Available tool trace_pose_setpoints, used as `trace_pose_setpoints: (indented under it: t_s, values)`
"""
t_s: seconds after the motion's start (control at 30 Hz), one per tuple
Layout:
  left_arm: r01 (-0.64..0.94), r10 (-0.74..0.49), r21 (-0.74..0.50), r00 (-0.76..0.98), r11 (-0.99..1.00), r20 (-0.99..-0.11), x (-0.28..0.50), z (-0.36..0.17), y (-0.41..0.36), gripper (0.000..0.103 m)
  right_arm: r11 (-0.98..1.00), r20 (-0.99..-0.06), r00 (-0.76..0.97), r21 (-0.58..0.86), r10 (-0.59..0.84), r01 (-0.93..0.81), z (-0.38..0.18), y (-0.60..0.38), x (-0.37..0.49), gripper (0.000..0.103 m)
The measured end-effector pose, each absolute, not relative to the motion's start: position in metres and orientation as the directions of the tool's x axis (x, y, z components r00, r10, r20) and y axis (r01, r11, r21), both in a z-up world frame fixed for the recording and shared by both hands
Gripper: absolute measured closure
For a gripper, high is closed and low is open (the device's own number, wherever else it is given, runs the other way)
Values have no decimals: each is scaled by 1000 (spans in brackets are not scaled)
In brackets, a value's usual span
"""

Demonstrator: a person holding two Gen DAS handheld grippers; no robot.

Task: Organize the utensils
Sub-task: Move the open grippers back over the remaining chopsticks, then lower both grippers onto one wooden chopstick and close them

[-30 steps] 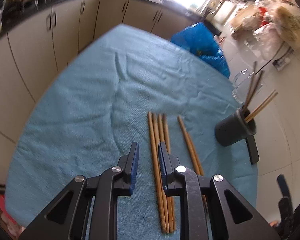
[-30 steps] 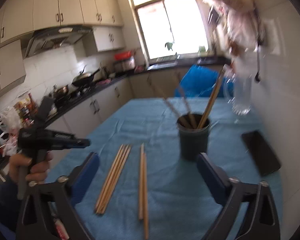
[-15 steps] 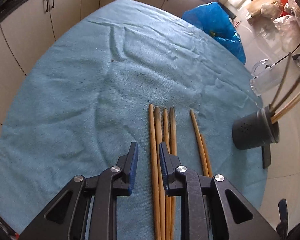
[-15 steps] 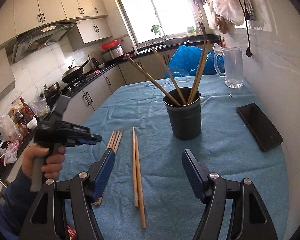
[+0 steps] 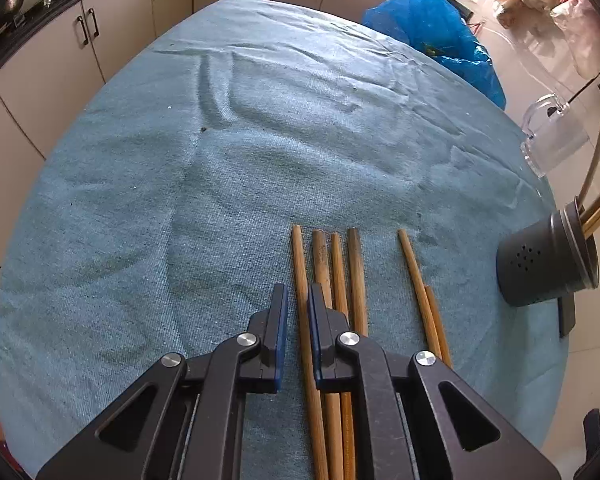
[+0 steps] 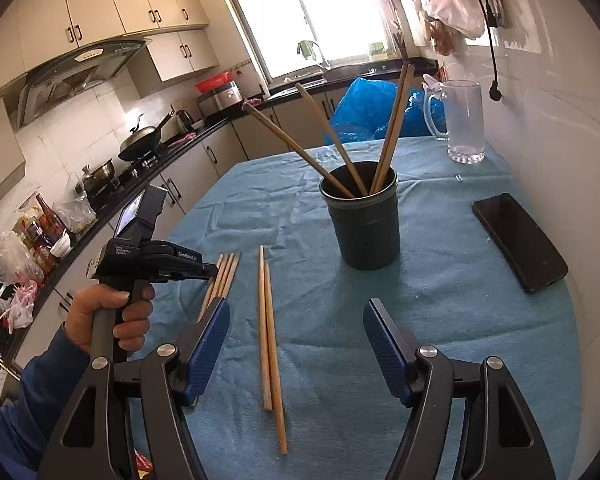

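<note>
Left wrist: fingers [image 5: 277, 332] closer around leftmost chopstick [image 5: 302, 292] (lower than before)

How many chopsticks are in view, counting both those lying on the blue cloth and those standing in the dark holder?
10. Four lie side by side in a group, the leftmost between the left gripper jaws. Two lie as a pair nearer the holder. Four stand in the holder; more may be hidden inside.

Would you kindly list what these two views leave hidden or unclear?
- Left wrist view: the near ends of the four chopsticks are hidden under the left tongs, whose jaws are closing around the leftmost one.
- Left wrist view: the black phone is mostly hidden behind the holder.
- Right wrist view: the holder's inside bottom is hidden by its wall.
</note>
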State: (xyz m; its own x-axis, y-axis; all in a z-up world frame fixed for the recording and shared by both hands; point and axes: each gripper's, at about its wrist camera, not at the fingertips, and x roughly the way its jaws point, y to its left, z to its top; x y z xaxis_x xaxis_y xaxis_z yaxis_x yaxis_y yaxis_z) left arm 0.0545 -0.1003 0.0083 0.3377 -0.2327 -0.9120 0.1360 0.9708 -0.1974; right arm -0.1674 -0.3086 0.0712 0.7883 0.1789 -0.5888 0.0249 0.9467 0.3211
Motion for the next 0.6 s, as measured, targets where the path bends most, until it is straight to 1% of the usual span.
trace_pose_setpoints:
  t_s: [0.23,0.27,0.33,0.37,0.43,0.6]
  values:
    - [120,-219,-188,352,975,-910,43,12,-72,94,954,-610,770,300,188,4,71,-295,-158,29]
    - [103,-184,-157,360,982,-915,40,12,-64,101,954,-613,767,298,191,1,71,-294,-156,30]
    - [82,-166,-147,357,986,-919,34,9,-48,103,955,-624,755,295,200,-9,71,-288,-151,35]
    - [84,-196,-178,364,980,-911,32,8,-38,103,956,-629,750,294,207,-17,71,-286,-148,36]
    - [72,-201,-188,376,980,-904,28,7,-25,103,953,-637,734,299,234,-44,71,-278,-139,38]
    - [72,-312,-307,357,949,-880,28,7,-13,103,942,-669,682,324,295,-90,72,-253,-103,39]
